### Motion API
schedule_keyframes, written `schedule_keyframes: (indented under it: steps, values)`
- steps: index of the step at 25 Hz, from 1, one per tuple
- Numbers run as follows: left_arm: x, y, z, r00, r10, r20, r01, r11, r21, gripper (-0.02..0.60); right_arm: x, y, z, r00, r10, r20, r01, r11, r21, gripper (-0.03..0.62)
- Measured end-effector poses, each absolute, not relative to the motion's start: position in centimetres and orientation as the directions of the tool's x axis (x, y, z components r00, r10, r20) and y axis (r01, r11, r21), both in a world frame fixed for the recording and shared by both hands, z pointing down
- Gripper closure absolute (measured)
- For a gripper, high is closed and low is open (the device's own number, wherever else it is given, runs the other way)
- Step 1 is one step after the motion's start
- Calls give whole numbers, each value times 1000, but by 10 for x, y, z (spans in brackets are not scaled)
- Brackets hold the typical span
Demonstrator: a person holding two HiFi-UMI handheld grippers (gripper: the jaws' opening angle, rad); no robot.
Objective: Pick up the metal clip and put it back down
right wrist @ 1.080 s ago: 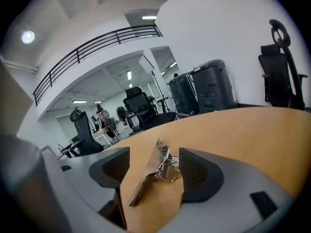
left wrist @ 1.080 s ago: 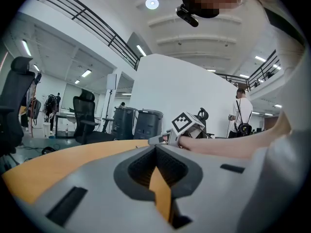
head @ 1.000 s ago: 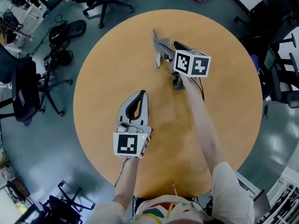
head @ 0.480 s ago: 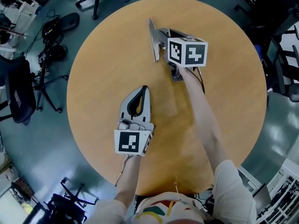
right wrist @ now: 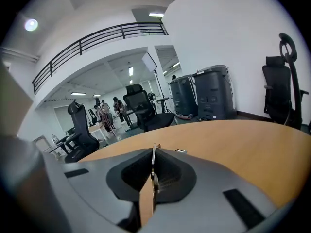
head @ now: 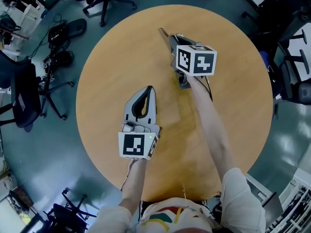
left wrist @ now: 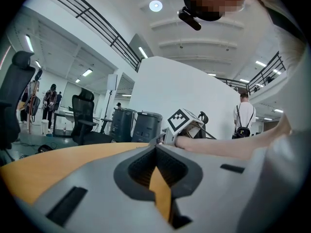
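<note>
The metal clip [right wrist: 153, 155] shows in the right gripper view as a thin bright strip pinched upright where the two jaws meet. My right gripper [head: 165, 33] lies low over the far middle of the round wooden table [head: 112, 67], shut on that clip. In the head view the jaws hide the clip. My left gripper [head: 149, 88] rests nearer me at the table's middle left, shut with nothing in it. Its closed tips [left wrist: 156, 147] point toward the right gripper's marker cube [left wrist: 181, 122].
Office chairs [head: 104, 1] stand on the floor round the table, with more at the left [head: 29, 93] and right [head: 291, 76]. Dark bins [right wrist: 204, 97] and a chair [right wrist: 146, 110] stand beyond the table's far edge. A person with a backpack [left wrist: 243, 118] stands in the distance.
The right gripper's jaws, spread wide a second ago, have come together on the clip at the same spot. The left gripper has stayed where it was.
</note>
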State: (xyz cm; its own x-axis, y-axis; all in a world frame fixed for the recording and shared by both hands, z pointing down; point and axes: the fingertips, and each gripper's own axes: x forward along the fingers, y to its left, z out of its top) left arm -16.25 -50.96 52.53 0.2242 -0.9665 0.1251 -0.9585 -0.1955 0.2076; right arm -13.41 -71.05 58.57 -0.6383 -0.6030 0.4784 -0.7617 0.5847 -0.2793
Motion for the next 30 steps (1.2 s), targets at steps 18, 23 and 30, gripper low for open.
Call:
schedule_keyframes:
  steps: [18, 23, 30]
  values:
    - [-117, -335, 334, 214, -976, -31, -967, -216, 132, 540, -42, -456, 321, -625, -754, 200, -778, 623, -84, 576]
    - [-96, -270, 309, 206, -977, -48, -969, -211, 127, 540, -17, -347, 282, -639, -762, 111, -770, 631, -98, 576]
    - [-90, -190, 282, 218, -972, -83, -968, -226, 110, 540, 10, -212, 273, -656, -752, 70, -754, 647, -113, 576]
